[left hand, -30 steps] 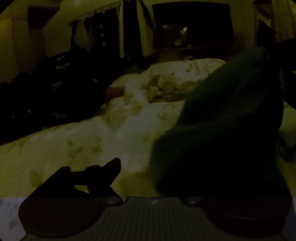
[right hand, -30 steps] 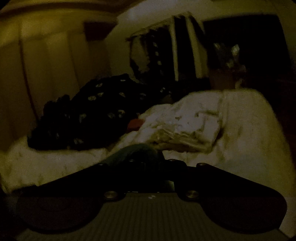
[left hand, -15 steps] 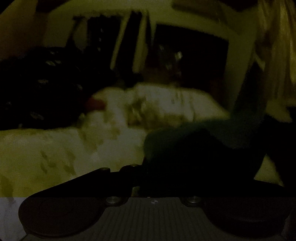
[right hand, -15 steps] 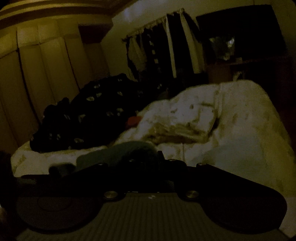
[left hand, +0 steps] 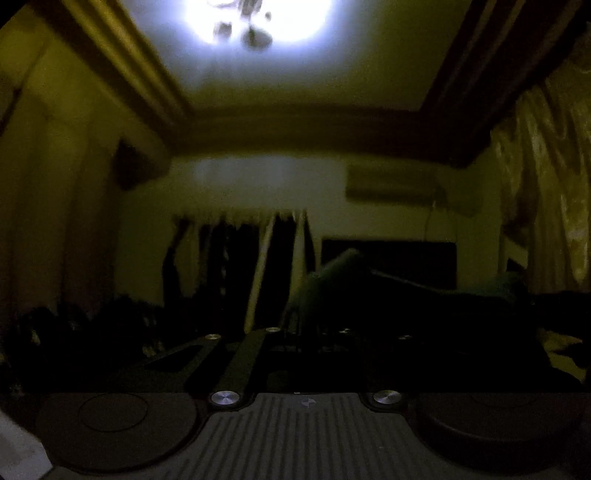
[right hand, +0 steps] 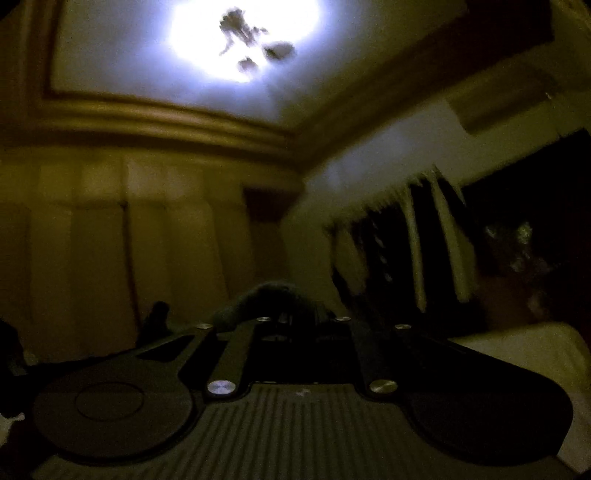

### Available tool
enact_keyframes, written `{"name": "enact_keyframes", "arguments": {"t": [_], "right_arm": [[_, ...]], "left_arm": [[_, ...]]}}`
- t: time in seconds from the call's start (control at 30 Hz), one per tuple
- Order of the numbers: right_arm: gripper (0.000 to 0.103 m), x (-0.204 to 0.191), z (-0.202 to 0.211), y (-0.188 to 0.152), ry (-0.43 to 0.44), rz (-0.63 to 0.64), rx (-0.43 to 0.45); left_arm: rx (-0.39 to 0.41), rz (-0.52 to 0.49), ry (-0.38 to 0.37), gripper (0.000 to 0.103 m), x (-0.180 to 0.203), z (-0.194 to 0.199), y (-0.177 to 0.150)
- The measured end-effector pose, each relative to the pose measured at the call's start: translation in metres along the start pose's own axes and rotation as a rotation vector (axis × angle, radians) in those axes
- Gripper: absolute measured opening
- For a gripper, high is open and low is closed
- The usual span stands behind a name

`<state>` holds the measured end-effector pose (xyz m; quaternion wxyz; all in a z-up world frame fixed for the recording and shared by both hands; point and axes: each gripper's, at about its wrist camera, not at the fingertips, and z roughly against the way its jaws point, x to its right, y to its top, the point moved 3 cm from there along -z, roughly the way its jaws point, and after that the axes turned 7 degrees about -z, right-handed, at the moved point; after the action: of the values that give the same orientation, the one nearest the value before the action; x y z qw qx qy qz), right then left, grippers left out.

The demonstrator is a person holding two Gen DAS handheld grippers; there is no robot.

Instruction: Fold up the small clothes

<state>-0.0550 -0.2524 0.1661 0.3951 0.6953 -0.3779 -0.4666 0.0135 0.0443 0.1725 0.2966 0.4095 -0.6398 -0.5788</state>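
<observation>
Pointing up at the ceiling light (left hand: 258,22), both cameras show a very dark room. The left gripper (left hand: 306,328) has a dark green cloth (left hand: 332,280) bunched over its tip, and its jaws look pinched on it. The right gripper (right hand: 295,319) has the same kind of dark cloth (right hand: 269,295) humped at its tip, and its jaws look closed on that too. The cloth seems to be held up in the air between the two. A bit of the white bed (right hand: 535,350) shows low on the right. No neat fold can be seen, so I think most of the folding is still to do.
</observation>
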Motion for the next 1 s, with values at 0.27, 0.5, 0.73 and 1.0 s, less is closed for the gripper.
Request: {"name": "enact_keyframes", "arguments": {"t": [0.27,0.5,0.73,1.0], "right_arm": [[0.012,-0.04,0.023,0.063,0.236,-0.071,0.162],[0.012,-0.024,-0.042,0.055,0.192,-0.121,0.047],[0.064,0.058,-0.145,-0.066,-0.125,-0.155,-0.375],[0.064,0.108,-0.109,-0.186,-0.272,-0.201,-0.708]], "left_arm": [[0.212,-0.009,0.07,0.069,0.01,0.063,0.069],[0.063,0.001,0.186,0.07,-0.002,0.013,0.052],[-0.476,-0.064,0.273,0.098,-0.01,-0.113,-0.088],[-0.899,-0.122,0.368,0.103,-0.025,-0.115,-0.225]]}}
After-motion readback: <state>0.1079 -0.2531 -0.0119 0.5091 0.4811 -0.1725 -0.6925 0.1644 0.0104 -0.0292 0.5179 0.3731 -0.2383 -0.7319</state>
